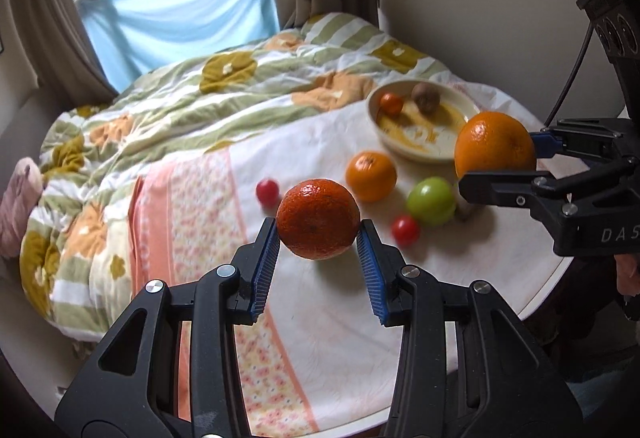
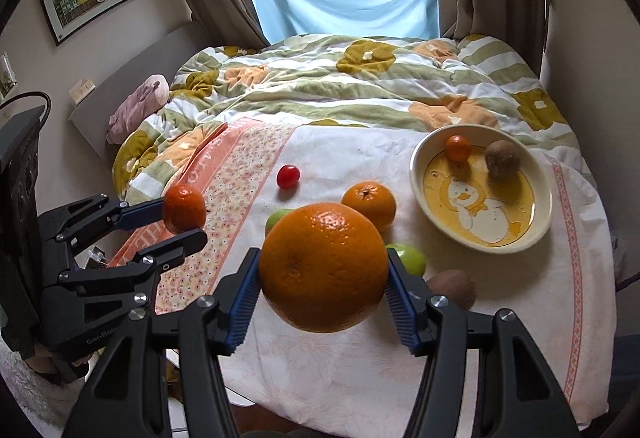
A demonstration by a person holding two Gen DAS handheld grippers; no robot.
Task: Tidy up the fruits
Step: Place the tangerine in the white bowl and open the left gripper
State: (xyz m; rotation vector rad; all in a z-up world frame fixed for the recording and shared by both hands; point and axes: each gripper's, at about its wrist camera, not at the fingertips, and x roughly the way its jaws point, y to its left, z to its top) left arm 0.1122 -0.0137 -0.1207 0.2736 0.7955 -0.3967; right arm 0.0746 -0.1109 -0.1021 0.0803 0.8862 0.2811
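My left gripper (image 1: pixel 318 238) is shut on a dark orange mandarin (image 1: pixel 318 224) and holds it above the cloth; it also shows in the right wrist view (image 2: pixel 184 213). My right gripper (image 2: pixel 323 278) is shut on a large orange (image 2: pixel 323 266), held above the table; in the left wrist view the orange (image 1: pixel 495 145) hangs beside the bowl. The cream bowl (image 2: pixel 541 220) with a duck picture holds a small tangerine (image 2: pixel 458 148) and a kiwi (image 2: pixel 502 159). On the cloth lie a mandarin (image 2: pixel 370 203), green fruits (image 2: pixel 410 257), a cherry tomato (image 2: pixel 288 176) and a kiwi (image 2: pixel 454 287).
The round table (image 1: pixel 536 302) carries a white and pink floral cloth (image 2: pixel 240 174). A bed with a green and orange quilt (image 2: pixel 340 86) lies behind it. A second cherry tomato (image 1: pixel 405 230) sits near the green fruit (image 1: pixel 431 200). Curtains and a window stand at the back.
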